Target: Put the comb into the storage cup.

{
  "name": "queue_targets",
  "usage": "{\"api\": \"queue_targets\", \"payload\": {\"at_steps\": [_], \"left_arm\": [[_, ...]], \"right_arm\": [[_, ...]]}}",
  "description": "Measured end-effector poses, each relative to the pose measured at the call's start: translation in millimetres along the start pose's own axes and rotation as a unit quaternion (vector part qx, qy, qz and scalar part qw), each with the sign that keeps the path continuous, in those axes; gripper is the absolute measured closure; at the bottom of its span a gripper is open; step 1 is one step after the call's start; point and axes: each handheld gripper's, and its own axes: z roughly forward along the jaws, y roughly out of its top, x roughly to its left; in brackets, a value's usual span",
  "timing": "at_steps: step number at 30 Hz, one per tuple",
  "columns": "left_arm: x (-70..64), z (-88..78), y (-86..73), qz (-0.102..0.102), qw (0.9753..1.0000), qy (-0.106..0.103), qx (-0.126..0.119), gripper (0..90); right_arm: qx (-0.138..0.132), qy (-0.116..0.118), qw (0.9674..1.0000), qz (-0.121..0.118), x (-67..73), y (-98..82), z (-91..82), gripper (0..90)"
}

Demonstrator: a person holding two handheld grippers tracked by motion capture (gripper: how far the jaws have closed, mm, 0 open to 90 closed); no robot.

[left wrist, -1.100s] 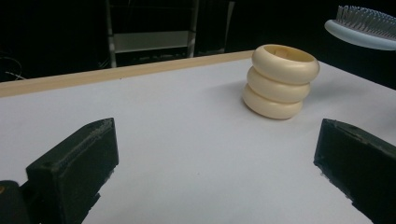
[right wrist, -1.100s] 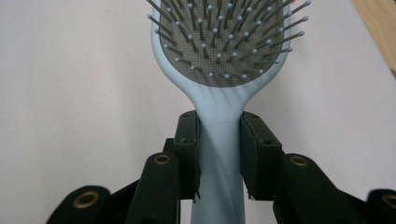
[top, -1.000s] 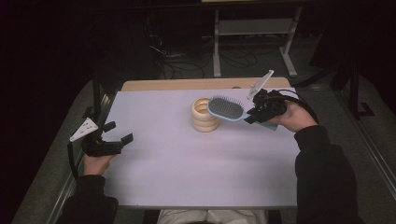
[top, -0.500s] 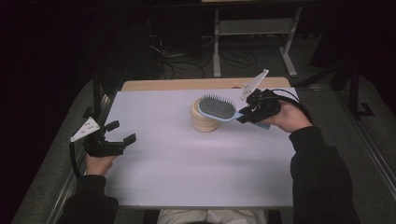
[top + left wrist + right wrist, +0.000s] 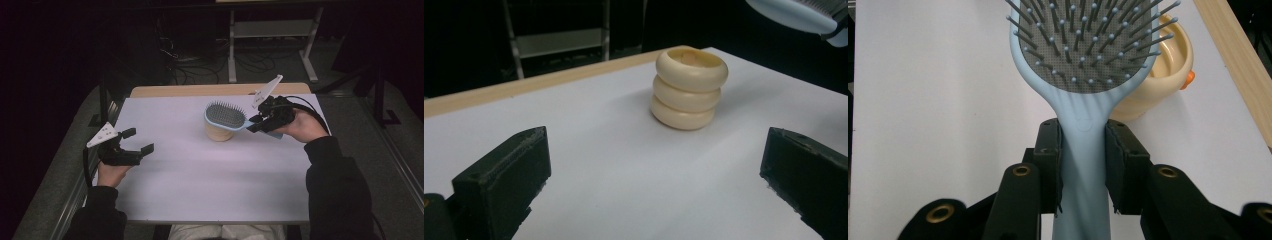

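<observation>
Pale blue plastic marks the hairbrush (image 5: 226,116), whose handle is pinched between the jaws of the right gripper (image 5: 256,123), bristles up, its head hanging over the cream ribbed cup (image 5: 219,131) that stands near the far middle of the white table (image 5: 200,190). In the right gripper view the pads press on both flanks of the narrow handle just below the head, so the grip looks firm. If the aim is to stand the brush in the cup, a good way would be to tip the head or handle downward over the opening and lower it straight, so the brush does not catch the rim and topple this light, tall cup. Left gripper (image 5: 136,141) hovers well apart at the near left, jaws wide with nothing between them, and could steady the cup if needed. The cup's inside shows a small orange bit at the rim in the right gripper view; what else it holds I cannot tell
</observation>
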Motion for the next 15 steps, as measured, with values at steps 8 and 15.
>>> {"api": "queue_targets", "payload": {"at_steps": [8, 15], "left_arm": [[-14.1, 13.4, 18.7, 0.000, 0.9997, -0.026, 0.000, 0.0], [-24.3, 28.7, 37.1, 0.003, 0.9988, -0.048, 0.007, 0.0]], "right_arm": [[-0.004, -0.003, 1.0000, -0.003, -0.2, 3.5, 4.1, 69.0], [-0.001, -0.004, 1.0000, -0.008, -0.8, 10.0, 6.2, 68.9]]}}
